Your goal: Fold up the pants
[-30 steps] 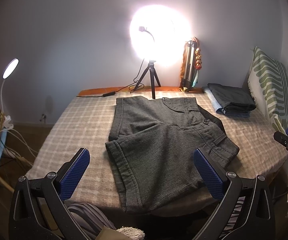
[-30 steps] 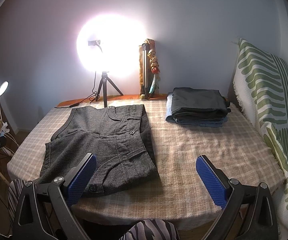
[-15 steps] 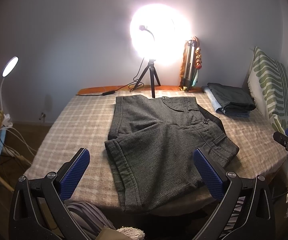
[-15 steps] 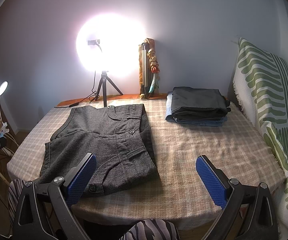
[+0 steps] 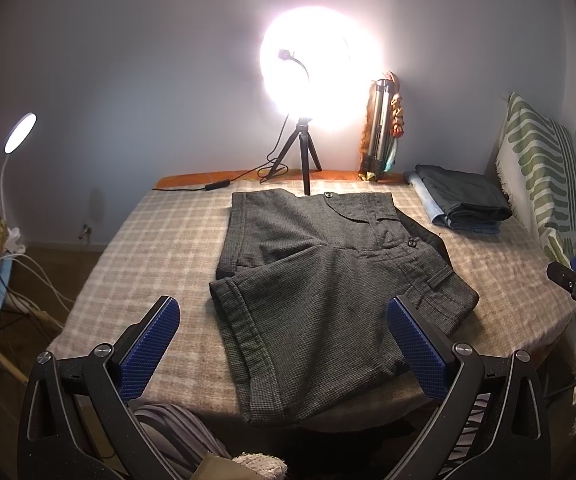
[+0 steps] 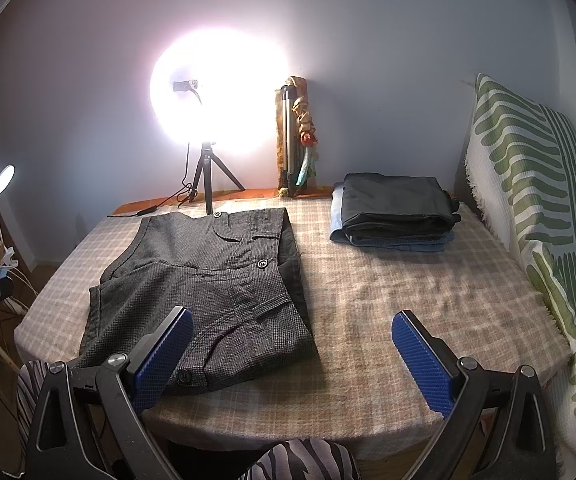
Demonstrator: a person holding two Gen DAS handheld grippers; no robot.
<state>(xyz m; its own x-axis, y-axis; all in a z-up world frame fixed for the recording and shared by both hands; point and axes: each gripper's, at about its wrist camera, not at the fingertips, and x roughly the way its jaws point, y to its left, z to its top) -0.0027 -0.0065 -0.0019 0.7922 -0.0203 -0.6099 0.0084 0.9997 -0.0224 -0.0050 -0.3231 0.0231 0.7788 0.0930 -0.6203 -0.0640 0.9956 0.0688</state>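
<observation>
The grey pants (image 5: 328, 280) are laid folded on the left part of the checked table (image 6: 408, 300). The jaws of the left gripper (image 5: 284, 344) and right gripper (image 6: 292, 356) are held apart, nothing clamped, near the table's near edge.

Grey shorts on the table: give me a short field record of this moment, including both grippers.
garment: grey shorts spread flat on the checked tablecloth, near leg hem over the front edge
left gripper: open, empty, above the near hem
right gripper: open, empty, by the waistband corner
other clothes: folded stack at back right
</observation>
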